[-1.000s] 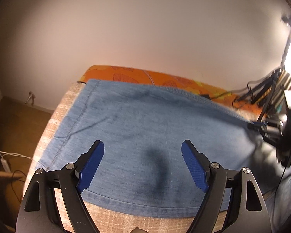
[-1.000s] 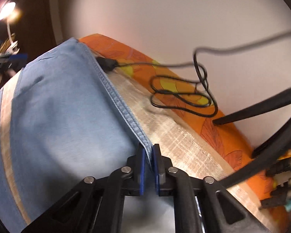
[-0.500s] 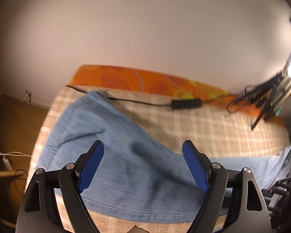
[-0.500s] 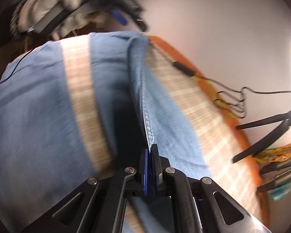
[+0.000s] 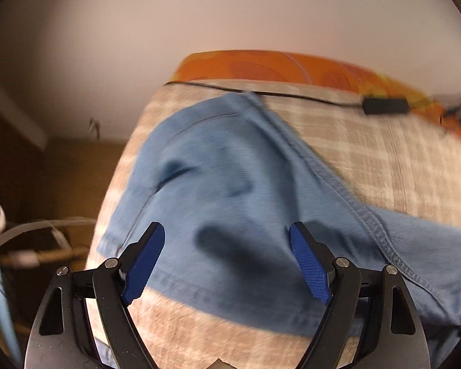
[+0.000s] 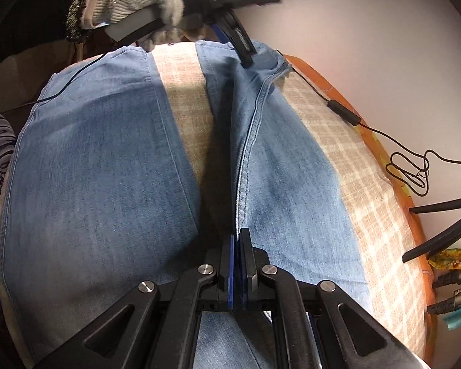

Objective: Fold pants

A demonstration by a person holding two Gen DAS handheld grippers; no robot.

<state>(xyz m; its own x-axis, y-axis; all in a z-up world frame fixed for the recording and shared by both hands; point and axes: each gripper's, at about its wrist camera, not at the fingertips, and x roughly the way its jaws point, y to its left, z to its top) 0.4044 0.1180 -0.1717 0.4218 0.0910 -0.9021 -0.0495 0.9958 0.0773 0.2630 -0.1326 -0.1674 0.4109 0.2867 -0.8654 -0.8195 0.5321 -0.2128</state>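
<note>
Blue denim pants (image 6: 101, 166) lie on a beige checked bed cover (image 6: 362, 190), both legs stretched away from me. My right gripper (image 6: 238, 240) is shut on the seam edge of the far leg (image 6: 279, 184) and holds it lifted into a ridge. My left gripper (image 5: 227, 243) is open and empty, hovering over the hem end of that leg (image 5: 224, 190). The left gripper also shows in the right wrist view (image 6: 230, 40), held by a gloved hand above the leg's far end.
A black cable with an inline box (image 6: 344, 113) runs along the bed's far edge over an orange sheet (image 5: 270, 67). Black tripod legs (image 6: 439, 233) stand at the right. A wall is behind. A basket and cords (image 5: 30, 252) sit on the floor at left.
The right gripper has pulled the far leg's edge up and toward the near leg, baring the checked cover. The left gripper has shifted left, staying open over the hem.
</note>
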